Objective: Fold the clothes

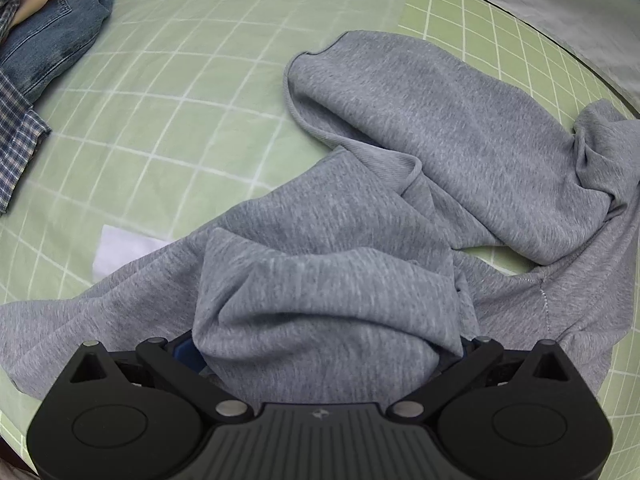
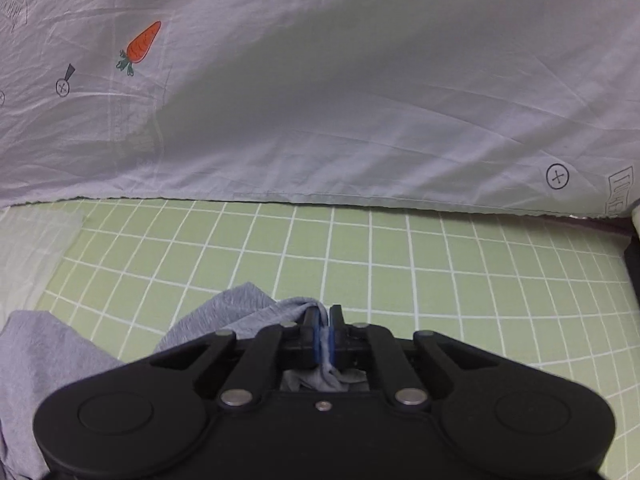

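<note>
Only the right claw visibly pinches the grey garment.

Probably a home bedroom: a green checked sheet, a carrot-print quilt, and piled clothes.

Left gripper matte black with ribbed grey centre plate, silver pivot pins, round embossed side discs, right gripper likewise black, blue pads at its fingertips
</note>
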Demonstrator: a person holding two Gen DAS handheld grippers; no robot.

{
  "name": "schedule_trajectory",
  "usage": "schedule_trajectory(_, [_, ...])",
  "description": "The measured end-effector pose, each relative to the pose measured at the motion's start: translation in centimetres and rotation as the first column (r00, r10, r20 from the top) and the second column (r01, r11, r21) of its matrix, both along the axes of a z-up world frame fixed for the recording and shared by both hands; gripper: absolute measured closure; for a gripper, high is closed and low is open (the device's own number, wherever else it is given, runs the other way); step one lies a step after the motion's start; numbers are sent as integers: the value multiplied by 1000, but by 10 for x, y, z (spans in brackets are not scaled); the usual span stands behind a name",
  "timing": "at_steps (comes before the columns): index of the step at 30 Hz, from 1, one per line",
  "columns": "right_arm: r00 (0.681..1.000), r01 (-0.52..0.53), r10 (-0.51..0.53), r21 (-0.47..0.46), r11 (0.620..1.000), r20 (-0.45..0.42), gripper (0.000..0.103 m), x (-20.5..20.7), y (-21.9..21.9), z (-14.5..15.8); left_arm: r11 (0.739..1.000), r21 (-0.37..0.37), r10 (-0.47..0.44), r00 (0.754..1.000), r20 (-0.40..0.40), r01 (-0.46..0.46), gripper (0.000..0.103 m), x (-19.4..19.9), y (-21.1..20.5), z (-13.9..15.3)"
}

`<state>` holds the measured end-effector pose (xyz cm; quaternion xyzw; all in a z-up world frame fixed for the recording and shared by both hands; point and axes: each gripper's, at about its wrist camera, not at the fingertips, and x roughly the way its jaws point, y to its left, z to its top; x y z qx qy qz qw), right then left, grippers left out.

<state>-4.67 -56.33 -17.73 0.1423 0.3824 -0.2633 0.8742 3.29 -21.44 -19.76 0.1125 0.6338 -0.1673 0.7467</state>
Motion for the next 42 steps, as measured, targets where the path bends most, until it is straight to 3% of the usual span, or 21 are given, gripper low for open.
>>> schedule_trajectory(4, [999, 53, -52, 52, 997, -6, 92, -31, 24, -5, 1000, -3, -4, 1000, 3, 4, 0, -3, 1, 3])
schedule_trajectory(8, [991, 132, -130, 139, 981, -25, 78, -80, 51, -13, 1000, -20, -14, 1000, 9, 14, 0, -6, 10, 12])
schedule_trajectory(12, [984, 179, -174, 207, 962, -43, 76, -124, 86, -14, 998, -39, -38, 998, 43, 39, 0, -21, 22, 27])
schedule_trajectory(14, [983, 183, -178, 235, 955, -42, 69, -139, 104, -14, 998, -44, -52, 997, 60, 54, 0, -22, 28, 34])
schedule_trajectory(23, [991, 133, -126, 297, 946, -40, 47, -165, 177, -15, 995, -38, -90, 995, 47, 92, 0, -40, 61, 24])
schedule_trajectory(31, [991, 129, -111, 324, 937, -73, 28, -167, 206, -27, 996, -13, -87, 995, 46, 87, 0, -55, 96, 22])
schedule_trajectory(35, [993, 103, -76, 330, 938, -94, 32, -165, 214, -35, 998, -6, -60, 997, 49, 61, 0, -56, 108, 24])
schedule_trajectory(36, [993, 94, -67, 327, 940, -93, 36, -165, 215, -35, 999, -4, -53, 997, 49, 53, 0, -57, 111, 25])
schedule_trajectory(38, [996, 77, -55, 334, 939, -77, 57, -167, 213, -34, 999, 1, -40, 998, 47, 40, 0, -57, 112, 25])
schedule_trajectory(41, [997, 68, -54, 324, 944, -52, 73, -171, 210, -30, 999, 4, -33, 998, 45, 33, 0, -58, 107, 25])
schedule_trajectory(42, [997, 65, -53, 312, 948, -48, 74, -173, 208, -27, 1000, 4, -31, 999, 45, 31, 0, -59, 104, 25])
